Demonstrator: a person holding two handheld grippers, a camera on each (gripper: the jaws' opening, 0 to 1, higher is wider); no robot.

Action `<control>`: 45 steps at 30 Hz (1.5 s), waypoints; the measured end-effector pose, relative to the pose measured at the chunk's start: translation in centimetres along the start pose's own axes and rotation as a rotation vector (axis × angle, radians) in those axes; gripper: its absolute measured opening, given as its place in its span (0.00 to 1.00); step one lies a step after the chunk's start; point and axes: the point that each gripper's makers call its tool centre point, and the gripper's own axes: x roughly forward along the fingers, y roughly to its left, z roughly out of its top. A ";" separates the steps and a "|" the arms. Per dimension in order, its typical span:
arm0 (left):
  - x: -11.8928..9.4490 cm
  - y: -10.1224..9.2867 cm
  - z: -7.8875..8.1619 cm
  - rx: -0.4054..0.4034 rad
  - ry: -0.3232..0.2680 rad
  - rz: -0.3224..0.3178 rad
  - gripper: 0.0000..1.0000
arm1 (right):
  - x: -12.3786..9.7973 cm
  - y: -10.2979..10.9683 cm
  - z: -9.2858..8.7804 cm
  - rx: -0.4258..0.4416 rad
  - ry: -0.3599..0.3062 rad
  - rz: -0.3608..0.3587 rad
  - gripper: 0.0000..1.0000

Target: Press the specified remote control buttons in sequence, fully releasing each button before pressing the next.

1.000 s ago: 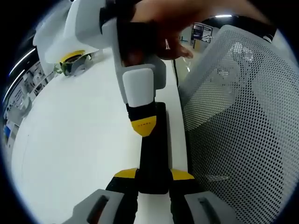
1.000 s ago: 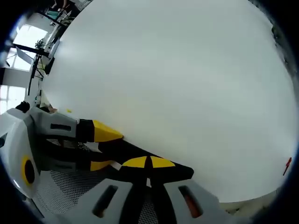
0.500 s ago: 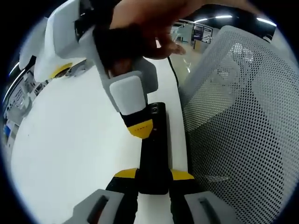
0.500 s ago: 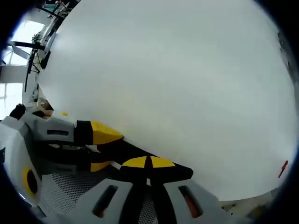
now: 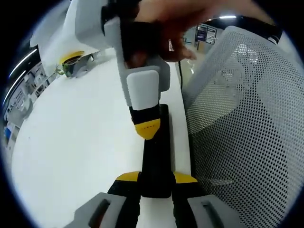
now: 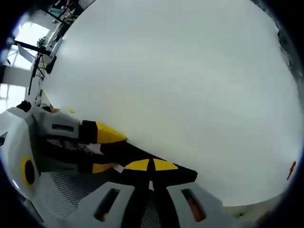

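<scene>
Left gripper view: the left gripper [image 5: 156, 178] is clamped on the near end of a black remote control [image 5: 156, 152], which is laid along the edge of the white counter [image 5: 71, 142]. The right gripper [image 5: 146, 128] is seen coming in from above, held by a hand [image 5: 175, 21], its yellow tip touching down on the remote. A mesh chair back [image 5: 242, 123] is just beside the counter on the right. In the right gripper view the right gripper [image 6: 151, 166] is closed up tight, yellow pads together against the remote [image 6: 128, 153], with the left gripper [image 6: 102, 149] gripping it from the left.
</scene>
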 end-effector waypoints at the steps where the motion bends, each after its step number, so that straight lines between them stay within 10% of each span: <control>1: 0.0 0.0 0.0 0.001 0.001 0.000 0.25 | 0.0 0.0 0.0 0.003 -0.005 0.004 0.00; 45: 0.0 0.0 0.0 0.000 0.000 0.001 0.25 | 0.0 0.1 -1.1 0.003 -0.001 0.005 0.00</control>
